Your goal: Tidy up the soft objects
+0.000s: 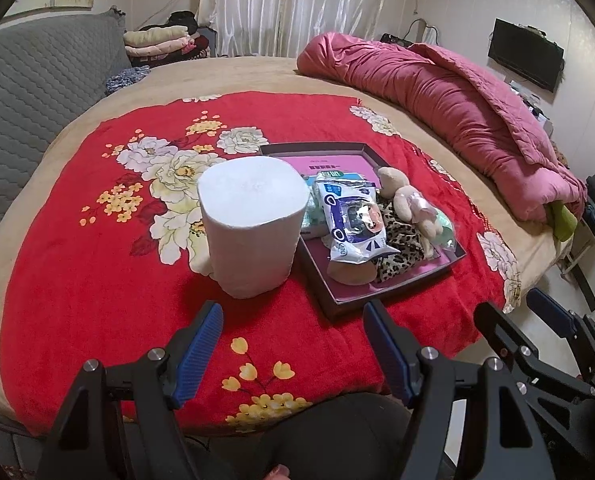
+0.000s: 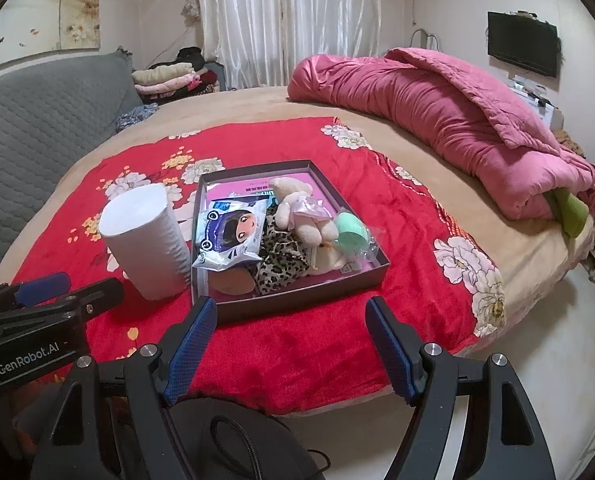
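A white paper roll (image 1: 251, 224) (image 2: 145, 240) stands upright on the red floral blanket (image 1: 97, 280), just left of a dark shallow box (image 1: 453, 260) (image 2: 297, 304). In the box lie a wipes pack with a cartoon face (image 1: 353, 220) (image 2: 233, 236), a beige teddy (image 1: 405, 200) (image 2: 301, 208), a leopard-print cloth (image 1: 401, 248) (image 2: 281, 264) and a green item in plastic (image 2: 351, 232). My left gripper (image 1: 293, 320) is open and empty, short of the roll. My right gripper (image 2: 293, 316) is open and empty, at the box's near edge.
A bundled pink quilt (image 1: 437, 92) (image 2: 437, 116) lies at the back right of the bed. A grey quilted sofa back (image 1: 37, 92) stands on the left, with folded clothes (image 1: 157, 44) behind it. A TV (image 2: 521, 44) hangs on the right wall.
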